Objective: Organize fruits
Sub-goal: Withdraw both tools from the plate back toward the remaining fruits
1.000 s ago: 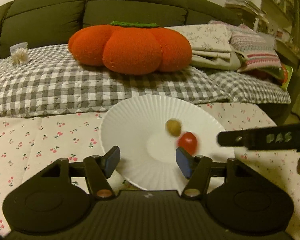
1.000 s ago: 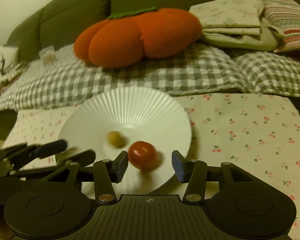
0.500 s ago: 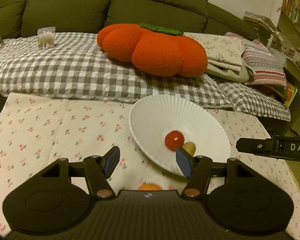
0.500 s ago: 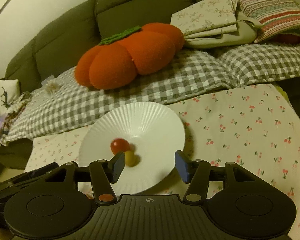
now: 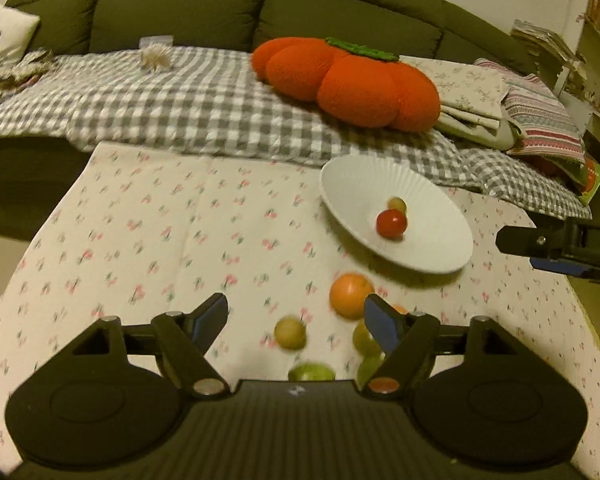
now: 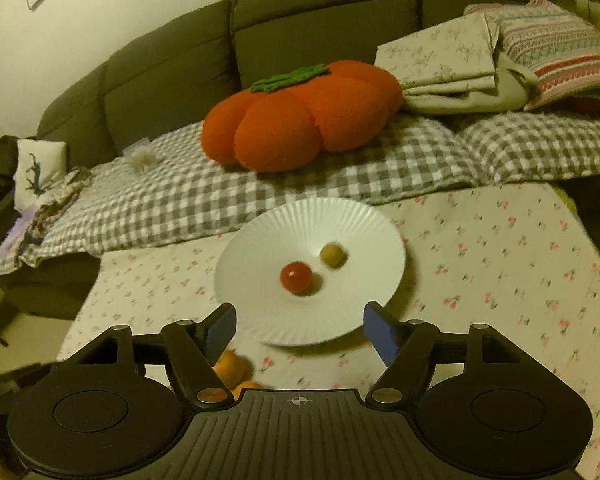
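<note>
Fruit is gathering on the ribbed white plate point(image 6: 260, 320): red cherry tomato point(image 6: 295, 277) with olive-green grape point(image 6: 333, 255) at its two o'clock. You are spreading both grippers' fingers, left gripper point(image 5: 296, 319) and right gripper point(image 6: 299, 324), nothing between them, presumably readying for the loose orange citrus point(image 5: 350, 295).

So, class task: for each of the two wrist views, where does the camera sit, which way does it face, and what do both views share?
Left wrist: rides behind the left tongs, angled down at loose fruit, with the orange ahead; right tongs at right edge.
Right wrist: rides behind the right tongs, angled down at the white plate; only its own tongs show.
Shared: plate, red tomato, pumpkin cushion.
</note>
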`<state>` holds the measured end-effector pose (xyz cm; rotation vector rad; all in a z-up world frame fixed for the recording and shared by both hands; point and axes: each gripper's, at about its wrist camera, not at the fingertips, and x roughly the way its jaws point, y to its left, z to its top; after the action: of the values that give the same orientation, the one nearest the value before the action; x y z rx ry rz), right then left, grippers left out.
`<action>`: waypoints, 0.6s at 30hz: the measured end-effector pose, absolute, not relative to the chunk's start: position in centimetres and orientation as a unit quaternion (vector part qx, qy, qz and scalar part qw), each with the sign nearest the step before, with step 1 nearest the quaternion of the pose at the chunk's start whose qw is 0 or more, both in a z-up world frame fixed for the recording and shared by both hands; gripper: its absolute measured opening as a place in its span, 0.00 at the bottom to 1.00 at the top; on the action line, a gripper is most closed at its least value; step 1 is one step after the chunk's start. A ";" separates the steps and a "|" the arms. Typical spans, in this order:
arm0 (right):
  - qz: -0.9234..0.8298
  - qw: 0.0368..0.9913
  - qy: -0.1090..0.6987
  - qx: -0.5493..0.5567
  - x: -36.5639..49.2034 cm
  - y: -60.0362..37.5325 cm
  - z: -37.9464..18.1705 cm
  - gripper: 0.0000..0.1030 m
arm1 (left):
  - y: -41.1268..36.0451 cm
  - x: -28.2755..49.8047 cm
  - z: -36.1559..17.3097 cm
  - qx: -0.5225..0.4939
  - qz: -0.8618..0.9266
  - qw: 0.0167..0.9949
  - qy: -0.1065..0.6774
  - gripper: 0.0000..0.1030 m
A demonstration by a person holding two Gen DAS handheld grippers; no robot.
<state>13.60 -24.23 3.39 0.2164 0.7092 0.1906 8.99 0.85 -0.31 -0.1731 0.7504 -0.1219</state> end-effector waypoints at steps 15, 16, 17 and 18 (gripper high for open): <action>0.119 0.911 0.371 0.133 7.9 -21.9 1.7 0.70 | 1.3 4.2 -2.5 -0.061 -0.066 0.915 0.393 0.72; 0.120 0.911 0.374 0.129 7.8 -21.7 1.5 0.70 | 1.2 4.1 -2.8 -0.058 -0.063 0.914 0.395 0.72; 0.121 0.911 0.376 0.123 7.7 -21.4 1.4 0.70 | 1.0 4.0 -3.0 -0.056 -0.061 0.914 0.398 0.72; 0.122 0.911 0.376 0.119 7.6 -21.3 1.4 0.70 | 0.9 3.9 -3.2 -0.055 -0.061 0.913 0.400 0.72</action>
<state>7.57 -21.28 1.41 0.2453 0.7749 0.2515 3.91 0.91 -3.21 -0.1137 0.8234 -0.1263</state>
